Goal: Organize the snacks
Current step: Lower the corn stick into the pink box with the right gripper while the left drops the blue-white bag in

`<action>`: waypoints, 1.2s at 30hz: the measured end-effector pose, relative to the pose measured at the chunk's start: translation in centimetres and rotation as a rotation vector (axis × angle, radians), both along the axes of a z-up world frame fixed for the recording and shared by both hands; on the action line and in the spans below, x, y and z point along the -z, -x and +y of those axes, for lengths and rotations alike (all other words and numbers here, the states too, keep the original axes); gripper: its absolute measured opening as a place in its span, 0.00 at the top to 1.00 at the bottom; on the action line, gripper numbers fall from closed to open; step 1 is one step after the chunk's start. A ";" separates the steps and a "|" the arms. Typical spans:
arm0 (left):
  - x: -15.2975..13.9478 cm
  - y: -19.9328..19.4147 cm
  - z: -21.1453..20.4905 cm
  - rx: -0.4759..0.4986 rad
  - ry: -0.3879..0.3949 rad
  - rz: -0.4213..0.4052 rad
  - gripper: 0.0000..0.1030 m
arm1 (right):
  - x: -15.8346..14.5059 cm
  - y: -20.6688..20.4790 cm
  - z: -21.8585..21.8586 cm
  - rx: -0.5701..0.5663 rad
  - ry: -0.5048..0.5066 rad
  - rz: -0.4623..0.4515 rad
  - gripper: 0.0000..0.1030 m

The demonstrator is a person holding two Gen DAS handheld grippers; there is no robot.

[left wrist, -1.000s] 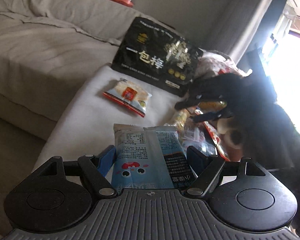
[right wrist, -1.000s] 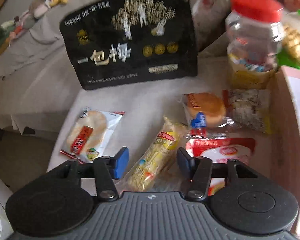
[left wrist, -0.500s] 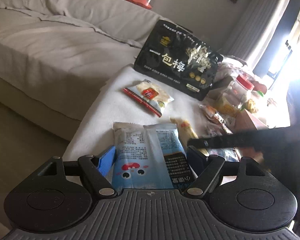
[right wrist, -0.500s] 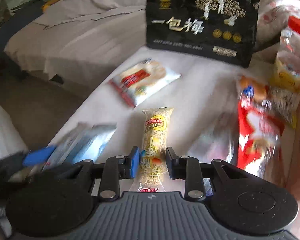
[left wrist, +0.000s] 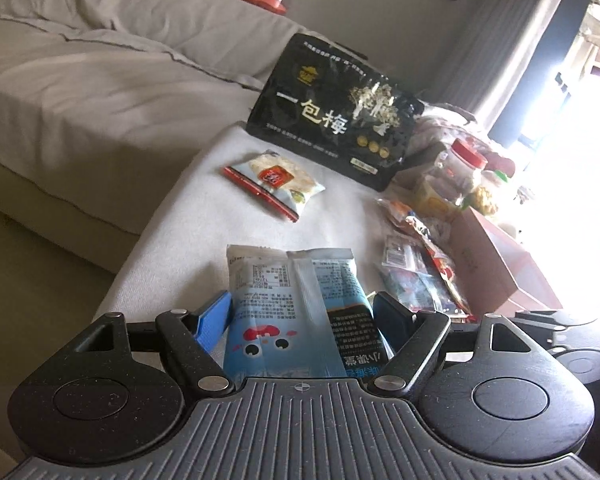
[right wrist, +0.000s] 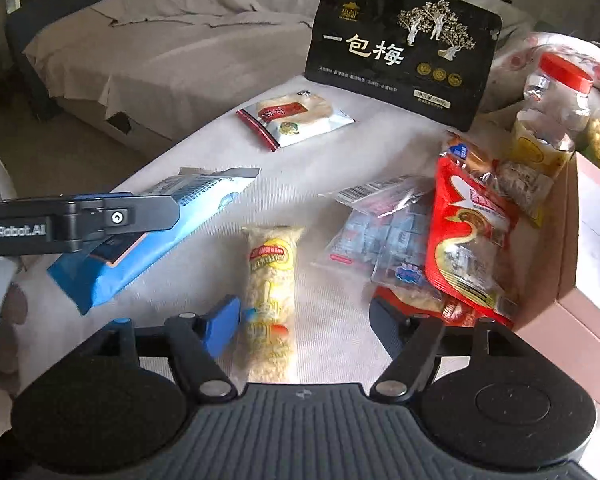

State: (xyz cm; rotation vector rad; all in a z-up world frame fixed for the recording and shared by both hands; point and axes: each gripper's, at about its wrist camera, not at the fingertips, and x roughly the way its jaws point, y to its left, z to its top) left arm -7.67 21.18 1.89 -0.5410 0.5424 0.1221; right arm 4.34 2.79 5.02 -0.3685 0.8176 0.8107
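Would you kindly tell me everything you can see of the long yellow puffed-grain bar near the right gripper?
The puffed-grain bar is a long, narrow stick of pale, bumpy grains sealed in clear, glossy plastic, with a yellow and red label near its far end and crimped seals. It lies flat on the white cloth, lengthwise away from the camera. The right gripper has just been opening its jaws; the bar sits between them, against the blue left pad, clear of the right. The other packets lie apart from it.
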 end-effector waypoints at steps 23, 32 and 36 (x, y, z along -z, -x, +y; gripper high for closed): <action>-1.8 -0.3 -5.7 0.168 -0.019 0.013 0.20 | -0.8 2.9 -8.5 0.031 -0.094 0.064 0.72; -4.0 -1.8 -13.6 0.423 -0.086 0.006 0.20 | -4.4 6.2 -20.7 0.259 -0.186 -0.072 0.72; -6.3 -3.2 -16.9 0.483 -0.170 -0.026 0.20 | -5.8 6.0 -24.8 0.340 -0.256 -0.128 0.72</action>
